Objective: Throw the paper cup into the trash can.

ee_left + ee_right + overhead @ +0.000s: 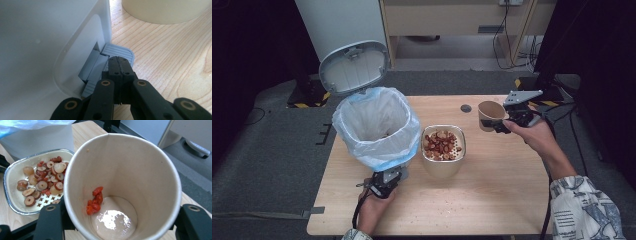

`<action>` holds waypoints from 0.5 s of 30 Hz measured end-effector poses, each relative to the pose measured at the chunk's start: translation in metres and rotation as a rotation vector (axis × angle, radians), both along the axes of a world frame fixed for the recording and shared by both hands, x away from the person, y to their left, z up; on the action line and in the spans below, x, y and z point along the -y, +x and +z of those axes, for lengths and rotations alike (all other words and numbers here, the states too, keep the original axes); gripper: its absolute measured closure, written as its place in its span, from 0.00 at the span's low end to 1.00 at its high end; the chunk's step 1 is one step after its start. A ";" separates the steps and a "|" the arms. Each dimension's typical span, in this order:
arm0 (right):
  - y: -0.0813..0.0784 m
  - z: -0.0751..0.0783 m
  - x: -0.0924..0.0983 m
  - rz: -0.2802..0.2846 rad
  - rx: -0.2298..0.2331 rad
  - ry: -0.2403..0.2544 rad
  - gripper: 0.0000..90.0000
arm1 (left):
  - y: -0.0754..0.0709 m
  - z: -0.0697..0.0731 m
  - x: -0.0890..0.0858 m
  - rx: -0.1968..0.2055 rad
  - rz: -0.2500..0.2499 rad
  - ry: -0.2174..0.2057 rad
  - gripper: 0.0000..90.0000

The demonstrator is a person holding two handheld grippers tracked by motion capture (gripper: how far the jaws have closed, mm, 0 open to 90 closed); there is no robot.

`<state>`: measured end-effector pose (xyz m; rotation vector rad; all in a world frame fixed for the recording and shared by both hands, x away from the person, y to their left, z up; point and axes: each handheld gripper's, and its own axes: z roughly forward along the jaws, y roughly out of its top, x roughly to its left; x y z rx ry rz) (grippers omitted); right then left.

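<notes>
Paper cup [490, 115] held above the far right part of the table [492, 200], tilted with its mouth toward the middle; right gripper [501, 125] has its fingers clenched on the cup's wall. In the right gripper view the cup [140, 170] holds a small clump of red berries [95, 200] stuck to the lower inner wall and a wet, glossy patch on the bottom. Near centre of the table sits a metal-rimmed strainer bowl [443, 157] with sliced red dates and pale round fruit [442, 144]; cup is apart from it, to its right. Left of the bowl, just beside it, stands a white pedal bin [377, 127] lined with a pale blue-edged bag, lid [353, 67] swung up and open. Left gripper [384, 186] is at the foot of the bin; in the left gripper view its fingers [113, 66] are clenched together with nothing between them, tips resting on the grey ribbed pedal [120, 50]. Surface: light wood grain, a few crumbs toward the near edge, a dark round grommet [466, 108] at the far edge. Room: grey carpet [267, 150], black-and-yellow hazard tape [304, 105], wooden furniture and trailing cables [507, 35] behind; dark at both sides.
</notes>
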<state>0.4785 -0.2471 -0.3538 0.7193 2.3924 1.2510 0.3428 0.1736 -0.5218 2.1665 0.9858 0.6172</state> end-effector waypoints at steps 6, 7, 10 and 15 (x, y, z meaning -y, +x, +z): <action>0.001 -0.002 0.007 -0.016 -0.040 0.005 0.40 | 0.000 0.000 0.000 0.000 0.000 -0.001 0.99; 0.001 -0.002 0.008 -0.019 -0.047 0.007 0.40 | 0.000 0.000 0.000 0.000 0.000 -0.002 0.99; 0.001 -0.002 0.009 -0.019 -0.064 0.017 0.40 | 0.000 0.000 0.000 0.000 0.000 -0.001 0.99; 0.001 -0.001 0.010 -0.017 -0.089 0.027 0.40 | 0.000 0.000 0.000 0.000 0.000 -0.002 0.99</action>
